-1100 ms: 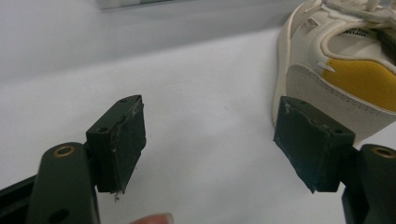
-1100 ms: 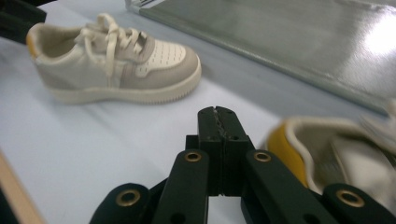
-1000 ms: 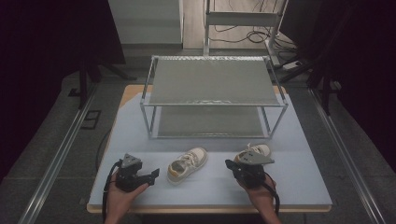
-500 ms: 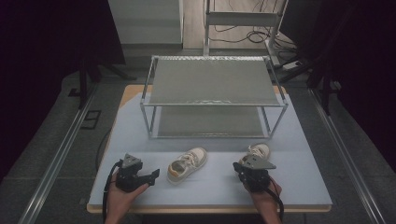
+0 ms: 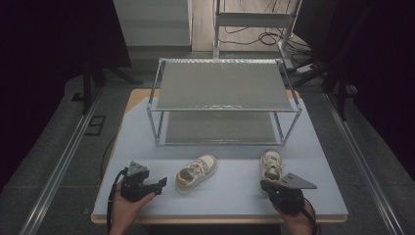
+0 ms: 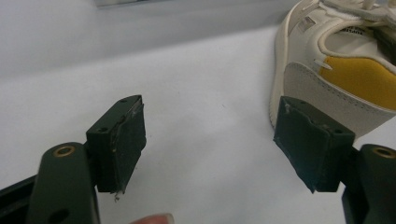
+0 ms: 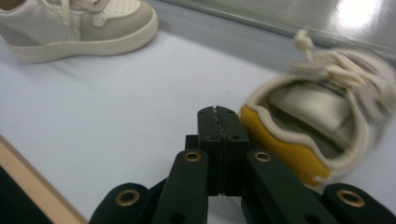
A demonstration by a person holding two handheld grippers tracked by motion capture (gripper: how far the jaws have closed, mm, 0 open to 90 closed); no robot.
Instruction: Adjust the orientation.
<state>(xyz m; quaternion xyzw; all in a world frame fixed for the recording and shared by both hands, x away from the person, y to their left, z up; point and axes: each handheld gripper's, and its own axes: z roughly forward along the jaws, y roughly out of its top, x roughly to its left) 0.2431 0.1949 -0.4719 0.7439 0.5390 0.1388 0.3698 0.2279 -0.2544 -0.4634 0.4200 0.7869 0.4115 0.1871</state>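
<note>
Right gripper (image 7: 218, 112): jaws pressed together, nothing between them.
Right shoe (image 7: 322, 121): heel at about 2 o'clock of the tips, just beside them.
Left gripper (image 6: 210, 140): jaws spread, empty.
Left shoe (image 6: 341, 60): at 1 o'clock, near the right-hand pad.
Table (image 5: 235, 191): both shoes stand on it, in front of the rack (image 5: 222, 93).

My high view looks forward and down from above my side of the pale blue table (image 5: 225, 196), taking in the metal two-tier rack (image 5: 222, 98). My left gripper view sits low and close to the tabletop, catching the cream yellow-lined left sneaker (image 6: 345, 70). My right gripper view, equally low, shares that sneaker (image 7: 84, 25) beyond the matching right sneaker (image 7: 322, 116).
</note>
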